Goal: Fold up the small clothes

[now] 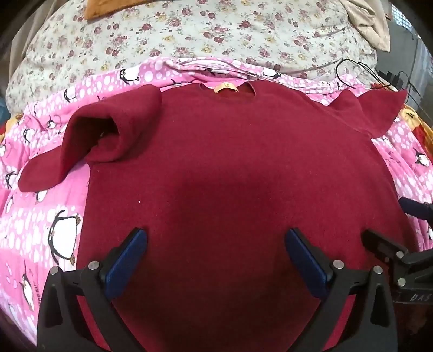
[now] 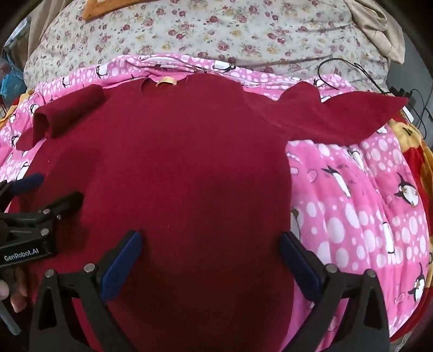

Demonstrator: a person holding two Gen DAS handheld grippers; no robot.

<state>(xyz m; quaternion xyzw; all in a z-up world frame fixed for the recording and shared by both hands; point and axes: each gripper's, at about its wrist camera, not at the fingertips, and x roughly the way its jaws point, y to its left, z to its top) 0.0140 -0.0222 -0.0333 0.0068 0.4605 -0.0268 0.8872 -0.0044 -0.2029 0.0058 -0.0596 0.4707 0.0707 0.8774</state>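
While it lies flat on its front or back, neck hole away from the cameras, the dark red fleece long-sleeved top (image 1: 230,168) covers the middle of a pink penguin-print fleece blanket (image 1: 40,230). A small tan neck label (image 1: 226,88) shows inside the collar. Left sleeve (image 1: 89,140) is bunched and doubled over itself beside the shoulder, cuff end on the blanket. Right sleeve (image 2: 346,116) stretches out sideways, flat. Left gripper (image 1: 216,243) hovers over the lower body of the top, blue-padded fingers (image 1: 127,260) spread wide, nothing between them. Right gripper (image 2: 211,243) is over the lower right part, fingers (image 2: 297,265) equally wide apart, empty, right finger past the garment's side edge. Each gripper shows in the other's view, just beside. Beyond the blanket: white floral-print quilt (image 1: 189,40), beige crumpled cloth (image 1: 370,24), black cables (image 1: 373,73) at far right.
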